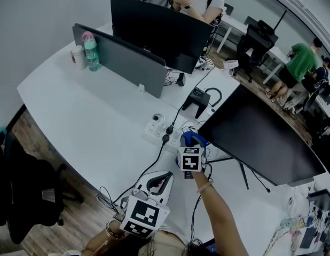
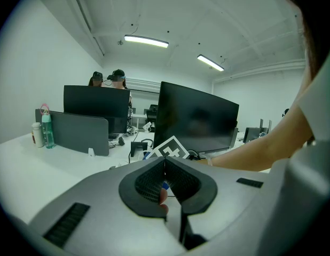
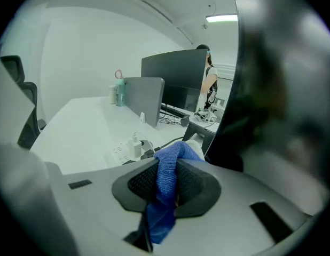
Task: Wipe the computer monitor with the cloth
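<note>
The large dark monitor [image 1: 261, 137] stands on the white desk [image 1: 90, 116] at the right, its screen facing me. My right gripper [image 1: 191, 145] is shut on a blue cloth [image 1: 193, 138] just off the monitor's lower left corner. In the right gripper view the cloth [image 3: 178, 152] bunches out between the jaws of the gripper [image 3: 171, 170], and the monitor [image 3: 272, 89] fills the right side, very close and blurred. My left gripper [image 1: 164, 179] hangs lower, near the desk's front edge. Its view shows the gripper [image 2: 165, 164] shut on nothing, pointing at the monitor [image 2: 197, 119].
A power strip [image 1: 157, 128] with plugs and cables lies left of the cloth. Behind it are a black dock [image 1: 197, 101], a grey divider panel [image 1: 122, 57], a second monitor [image 1: 159, 31] and a teal bottle [image 1: 91, 52]. People sit at the far desks. An office chair [image 1: 26, 196] stands at left.
</note>
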Tool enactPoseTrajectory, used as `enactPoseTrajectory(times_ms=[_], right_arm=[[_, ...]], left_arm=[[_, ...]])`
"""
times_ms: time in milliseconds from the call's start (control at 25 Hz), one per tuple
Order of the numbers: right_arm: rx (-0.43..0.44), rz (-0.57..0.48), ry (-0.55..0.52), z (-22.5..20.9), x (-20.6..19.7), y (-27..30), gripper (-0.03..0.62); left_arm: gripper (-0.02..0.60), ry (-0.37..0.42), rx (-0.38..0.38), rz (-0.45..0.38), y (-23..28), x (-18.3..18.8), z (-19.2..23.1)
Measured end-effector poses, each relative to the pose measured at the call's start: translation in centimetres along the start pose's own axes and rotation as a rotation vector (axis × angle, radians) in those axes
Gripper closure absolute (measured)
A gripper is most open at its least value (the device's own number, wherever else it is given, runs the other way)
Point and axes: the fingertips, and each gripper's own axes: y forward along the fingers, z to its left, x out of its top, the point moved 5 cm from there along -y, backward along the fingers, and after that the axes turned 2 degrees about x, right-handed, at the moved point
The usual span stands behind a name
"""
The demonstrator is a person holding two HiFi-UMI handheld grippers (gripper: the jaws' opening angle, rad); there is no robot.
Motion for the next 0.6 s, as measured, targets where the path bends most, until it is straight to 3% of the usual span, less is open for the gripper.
enactPoseTrajectory(times_ms=[600], right_arm=[[0.059,-0.052,-0.028,1.1,3.5,0.3,0.522]], left_arm=[[0.572,-0.035,0.004,-0.017,0.3,0.1,0.5]])
